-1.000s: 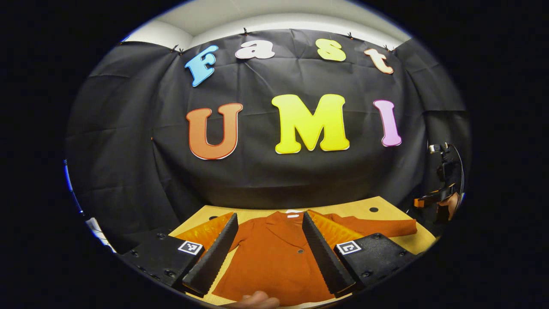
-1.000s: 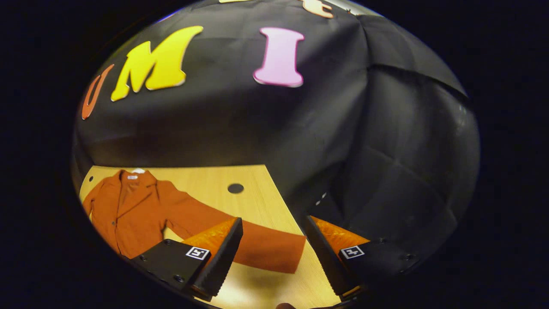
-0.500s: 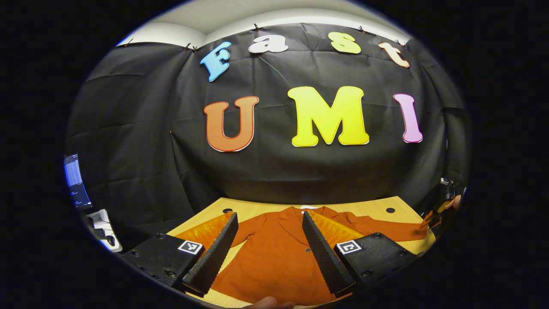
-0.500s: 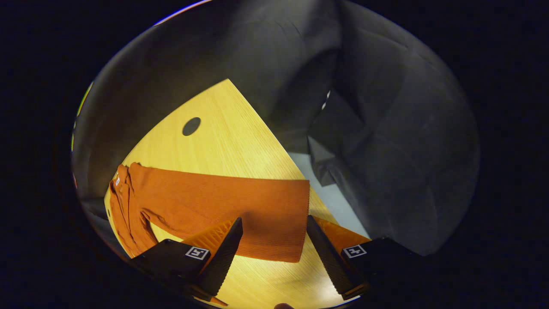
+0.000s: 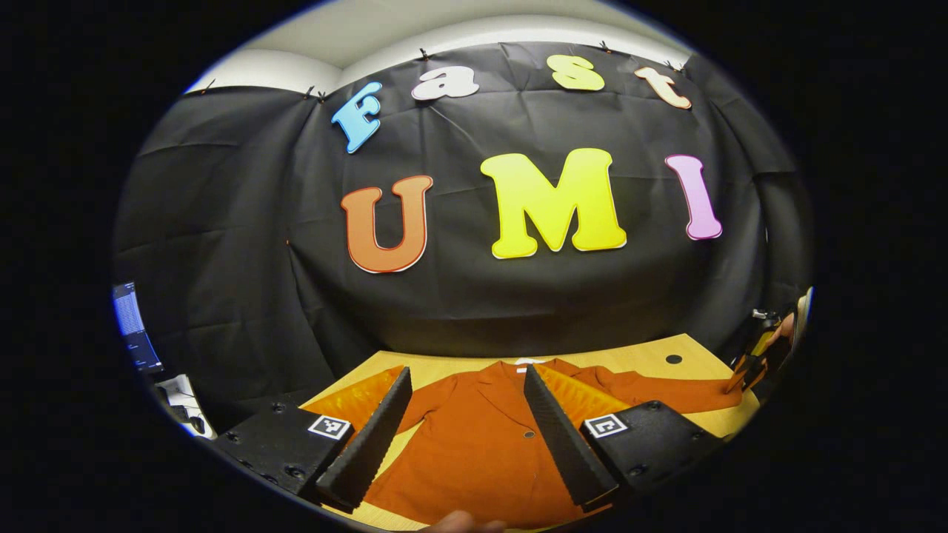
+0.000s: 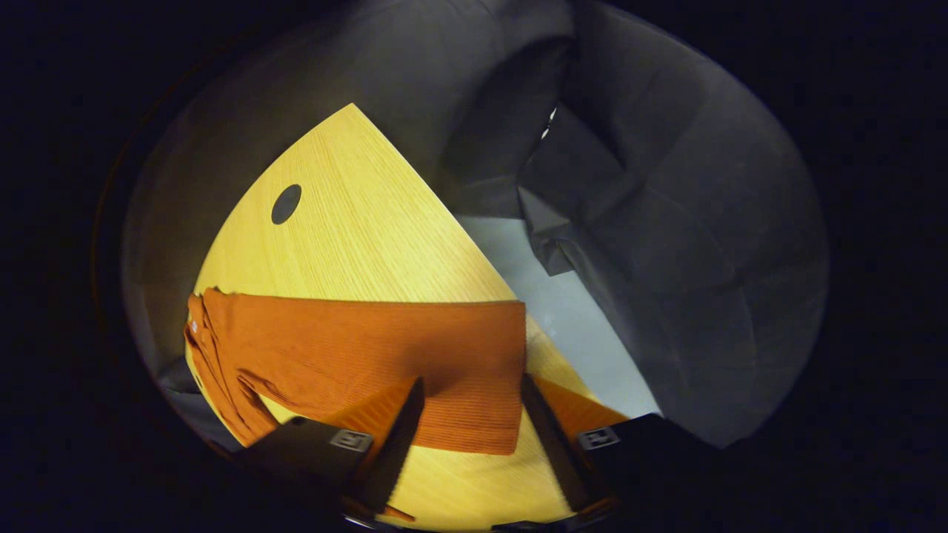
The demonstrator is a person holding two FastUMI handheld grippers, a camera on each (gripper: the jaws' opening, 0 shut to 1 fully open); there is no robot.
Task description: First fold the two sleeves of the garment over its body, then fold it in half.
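An orange jacket point(image 5: 474, 451) lies spread flat on the wooden table point(image 5: 637, 354), collar toward the wall. My left gripper point(image 5: 466, 376) hovers open above its body, fingers apart over the chest. In the right gripper view the jacket's sleeve point(image 6: 355, 348) stretches straight across the table toward the corner. My right gripper point(image 6: 472, 385) stands open, tilted down, with the cuff end point(image 6: 481, 400) between its spread fingers; I cannot tell if they touch the cloth. The left gripper view shows the right gripper point(image 5: 759, 359) and a hand at the sleeve's far end.
The table point(image 6: 355, 222) has a dark round hole point(image 6: 286, 203) near its far corner, just beyond the sleeve. Pale floor point(image 6: 563, 318) lies past the table's right edge. A monitor point(image 5: 129, 326) stands off the table at left. A fingertip point(image 5: 459, 523) shows at the bottom edge.
The right gripper has tipped down from the wall to the table and come closer over the sleeve's cuff, staying open. The left gripper has swayed a little but stays over the jacket's body.
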